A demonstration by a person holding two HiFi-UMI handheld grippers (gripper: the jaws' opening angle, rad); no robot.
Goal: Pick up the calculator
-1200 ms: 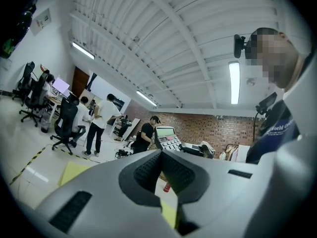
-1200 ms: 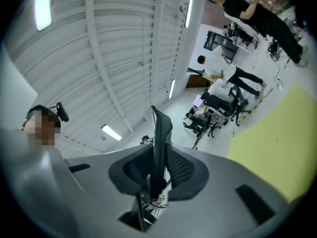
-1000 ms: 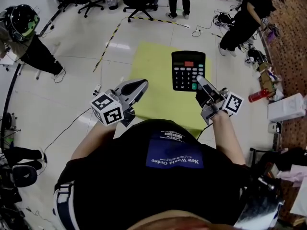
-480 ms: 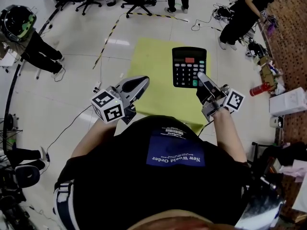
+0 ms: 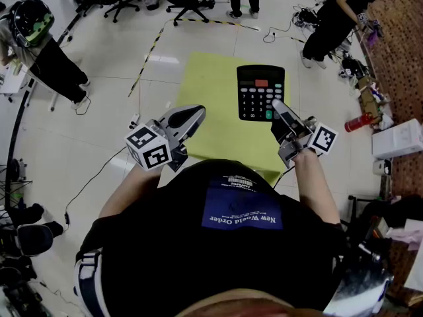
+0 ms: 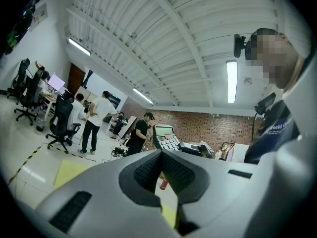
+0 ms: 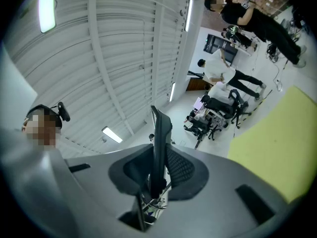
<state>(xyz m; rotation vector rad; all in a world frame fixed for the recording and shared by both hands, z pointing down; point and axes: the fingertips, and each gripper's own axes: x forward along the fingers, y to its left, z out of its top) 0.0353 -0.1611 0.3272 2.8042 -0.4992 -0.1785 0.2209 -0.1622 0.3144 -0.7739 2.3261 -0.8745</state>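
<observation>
From where I stand, the pick-up looks essentially done. The black desk calculator with grey keys (image 5: 260, 93) sits just above centre in the head view, clear of the flat yellow mat (image 5: 211, 104) on the pale floor (image 5: 99, 124) below it. The right gripper (image 5: 277, 107) pinches its lower right corner, and in that gripper's own view the slim body stands edge-on, clamped between the pads. The left gripper (image 5: 195, 114), at centre left, has its fingers closed together on nothing. All that seems left is keeping it held.
</observation>
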